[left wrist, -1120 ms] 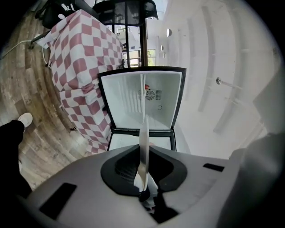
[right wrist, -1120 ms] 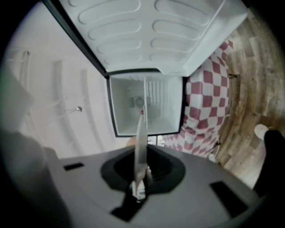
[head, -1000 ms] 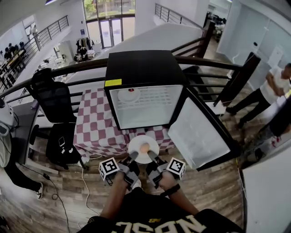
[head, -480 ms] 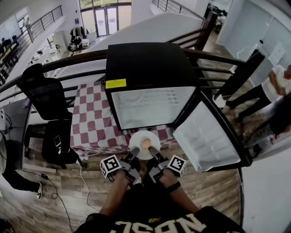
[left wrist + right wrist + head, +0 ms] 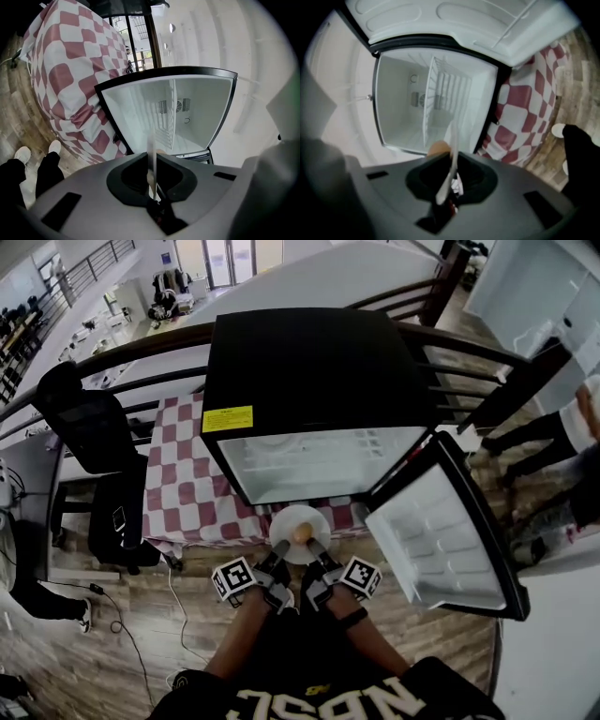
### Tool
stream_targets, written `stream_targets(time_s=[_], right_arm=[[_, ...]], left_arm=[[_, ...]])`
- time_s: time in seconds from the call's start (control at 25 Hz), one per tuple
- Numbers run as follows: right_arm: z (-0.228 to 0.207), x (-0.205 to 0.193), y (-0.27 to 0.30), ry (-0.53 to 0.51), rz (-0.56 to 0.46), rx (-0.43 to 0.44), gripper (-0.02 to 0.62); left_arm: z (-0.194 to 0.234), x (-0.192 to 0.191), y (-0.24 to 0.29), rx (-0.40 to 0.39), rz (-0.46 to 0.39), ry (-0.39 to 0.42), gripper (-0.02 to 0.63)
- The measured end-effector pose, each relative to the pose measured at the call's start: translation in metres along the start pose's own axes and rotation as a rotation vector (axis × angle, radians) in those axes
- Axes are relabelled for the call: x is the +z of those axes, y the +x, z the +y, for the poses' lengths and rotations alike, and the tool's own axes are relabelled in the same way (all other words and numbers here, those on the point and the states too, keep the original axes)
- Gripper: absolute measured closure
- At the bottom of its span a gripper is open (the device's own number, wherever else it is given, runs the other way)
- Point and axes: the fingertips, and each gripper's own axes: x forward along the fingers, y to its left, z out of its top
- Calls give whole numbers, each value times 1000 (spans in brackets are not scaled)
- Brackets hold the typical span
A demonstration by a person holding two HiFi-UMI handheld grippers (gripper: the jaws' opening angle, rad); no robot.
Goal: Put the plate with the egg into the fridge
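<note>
A white plate (image 5: pixel 298 521) carrying a brown egg (image 5: pixel 302 534) hangs level just below the open front of the black mini fridge (image 5: pixel 309 371). My left gripper (image 5: pixel 279 556) is shut on the plate's near left rim and my right gripper (image 5: pixel 318 556) on its near right rim. In the left gripper view the plate (image 5: pixel 151 157) shows edge-on between the jaws of the left gripper (image 5: pixel 151 180), with the white fridge interior (image 5: pixel 173 112) and its wire shelf beyond. The right gripper view shows the right gripper (image 5: pixel 451 180), the plate (image 5: pixel 453 145) and the egg (image 5: pixel 438 148).
The fridge door (image 5: pixel 450 540) stands swung open to the right. The fridge sits on a table with a red-and-white checked cloth (image 5: pixel 183 479). A black office chair (image 5: pixel 94 437) is at left, a dark railing behind, and a person (image 5: pixel 572 427) at right. A cable lies on the wooden floor.
The fridge has grown larger and nearer in the head view. The plate with the egg, still held by both grippers, now sits closer under the fridge opening.
</note>
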Motion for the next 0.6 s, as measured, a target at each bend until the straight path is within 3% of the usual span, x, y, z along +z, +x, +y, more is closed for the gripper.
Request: stream_targets(time_s=[0.6], right_arm=[[-50,35,73,-129,20,-50,551]], left_arm=[[69,48,55,103,-63,18,566]])
